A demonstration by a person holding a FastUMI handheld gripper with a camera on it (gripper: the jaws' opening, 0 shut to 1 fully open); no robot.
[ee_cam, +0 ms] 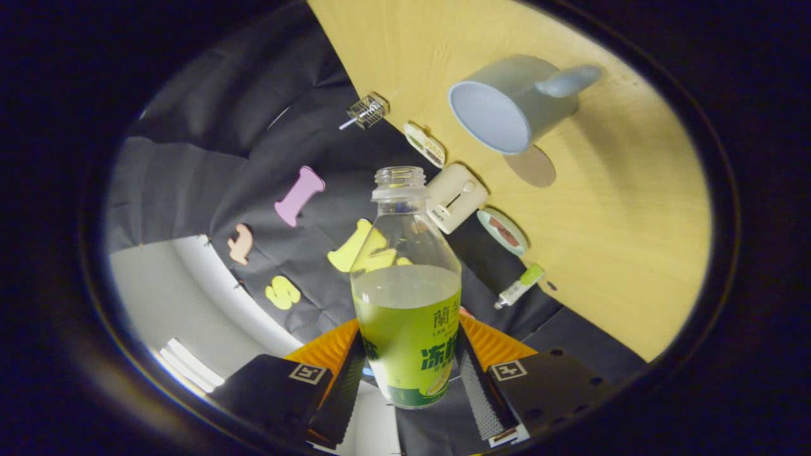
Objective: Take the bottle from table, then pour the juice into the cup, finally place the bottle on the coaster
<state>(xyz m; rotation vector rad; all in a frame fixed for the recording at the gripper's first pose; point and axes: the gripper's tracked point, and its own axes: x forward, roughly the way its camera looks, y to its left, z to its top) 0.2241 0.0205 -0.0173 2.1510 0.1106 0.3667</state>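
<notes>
We are holding the bottle (406, 297) in the gripper (408, 367), whose two fingers are pressing against the bottle's labelled lower body from either side. The bottle is off the table (621, 253), so we are judging the take step as done. The cap is off and the mouth is open.

We are reading the view as rolled: the table surface is running steeply across the scene, and the cup (510, 101) is appearing side-on, its opening facing toward us, handle on the far side. The bottle's long axis is running straight along the fingers, base between them, neck pointing ahead toward the booth wall, with the cup lying beyond the neck and off to one side. The liquid level is sitting about midway up the body. We cannot tell whether any juice is already in the cup; its visible inside looks bare.

We are judging the pour as under way or about to begin. The placing is still left: a flat round disc (531, 166) just beside the cup is probably the coaster. A small toaster-shaped item (455, 197) and other trinkets are lining the table's edge.
</notes>
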